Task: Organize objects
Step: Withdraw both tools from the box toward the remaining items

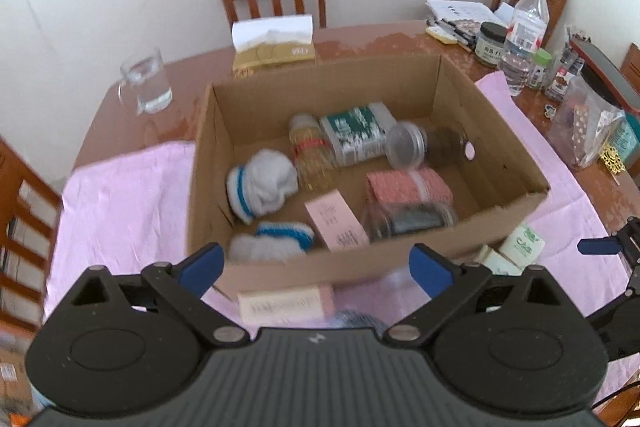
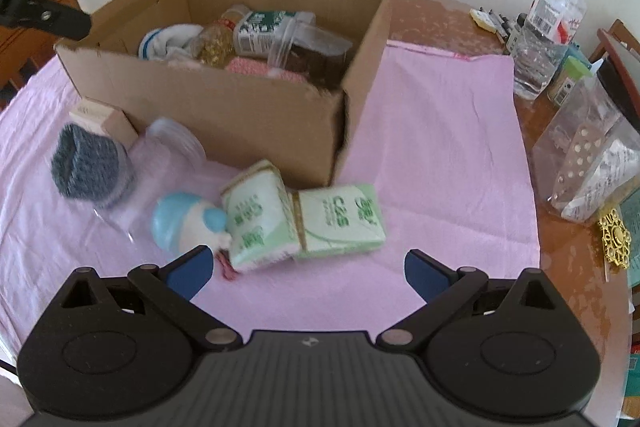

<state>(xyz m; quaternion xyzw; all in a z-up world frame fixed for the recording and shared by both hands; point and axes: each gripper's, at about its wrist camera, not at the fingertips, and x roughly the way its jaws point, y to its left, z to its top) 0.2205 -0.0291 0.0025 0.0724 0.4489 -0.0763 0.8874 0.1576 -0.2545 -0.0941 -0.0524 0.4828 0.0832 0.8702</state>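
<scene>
Left gripper [image 1: 316, 267] spread wide, empty, over the near wall of the cardboard box [image 1: 512, 167]. Right gripper [image 2: 308, 275] also spread, empty; green tissue packs [image 2: 304, 223] at twelve o'clock, touching; box beyond on pink cloth [image 2: 440, 131].

left gripper [image 1: 316, 263]: jaws wide apart, nothing between | right gripper [image 2: 306, 273]: jaws wide apart, nothing between

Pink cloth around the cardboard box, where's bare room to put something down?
Bare pink cloth lies right of the cardboard box, up to the clear bags. Cloth left of the box is bare too. In front it is crowded: tissue packs, grey sock roll.
</scene>
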